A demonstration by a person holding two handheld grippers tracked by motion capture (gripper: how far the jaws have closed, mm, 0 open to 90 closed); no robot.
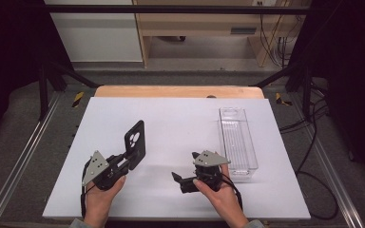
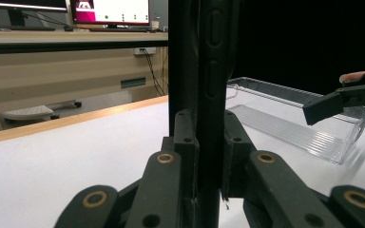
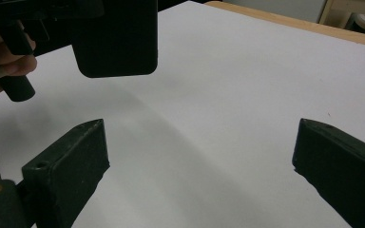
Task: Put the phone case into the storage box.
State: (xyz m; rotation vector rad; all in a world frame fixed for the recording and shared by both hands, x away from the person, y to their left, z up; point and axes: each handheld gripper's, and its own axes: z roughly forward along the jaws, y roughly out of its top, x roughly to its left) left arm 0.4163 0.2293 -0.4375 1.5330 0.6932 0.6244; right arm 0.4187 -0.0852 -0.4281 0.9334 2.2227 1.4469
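From above, we see the left gripper (image 1: 126, 161) clamped on a black phone case (image 1: 135, 142) held over the white table (image 1: 171, 123). Its own view shows the case (image 2: 209, 95) edge-on, pinched. Our right gripper (image 3: 199, 156) gapes wide — holding nothing.

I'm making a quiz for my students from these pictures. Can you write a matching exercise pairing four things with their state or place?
Things:
1. phone case
2. left gripper
3. right gripper
4. clear tray

States:
A. jaws wide apart, nothing between them
B. lies at the table's right side
C. shut on a thin black edge
D. held upright off the table

Pairs: 1-D, 2-C, 3-A, 4-B
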